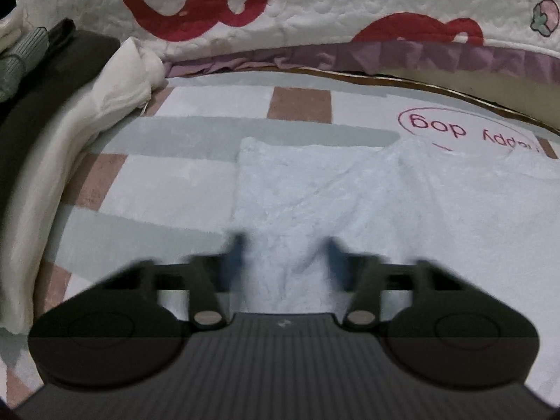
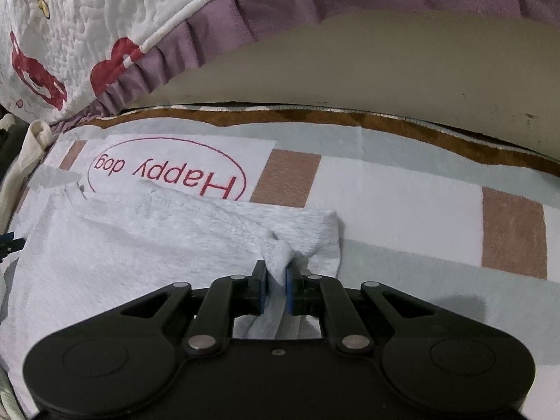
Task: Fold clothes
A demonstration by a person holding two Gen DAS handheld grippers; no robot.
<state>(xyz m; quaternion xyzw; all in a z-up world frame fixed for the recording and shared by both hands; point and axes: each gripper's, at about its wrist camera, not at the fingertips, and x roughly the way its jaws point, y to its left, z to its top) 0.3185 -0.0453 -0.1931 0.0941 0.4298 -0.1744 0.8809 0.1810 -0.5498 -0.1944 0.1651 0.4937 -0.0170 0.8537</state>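
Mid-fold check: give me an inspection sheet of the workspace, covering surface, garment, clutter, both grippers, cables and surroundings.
Surface: checked mat with "Happy dog" print.
Job's things: pale grey garment spread flat on the mat, bunched at one corner.
Clutter: pile of cream and dark clothes at the mat's left edge.
Grippers: left gripper open over the garment; right gripper shut on the bunched corner.
Cables: nothing seen.
Surroundings: quilted bedcover with purple frill behind.

Both wrist cameras sit low and close over a checked rug point(image 1: 196, 129) on the floor, each looking forward along its gripper toward a quilted bed edge point(image 2: 87, 35). Both views share the pale grey garment point(image 1: 385, 210) and the rug's "Happy dog" logo point(image 2: 168, 171).
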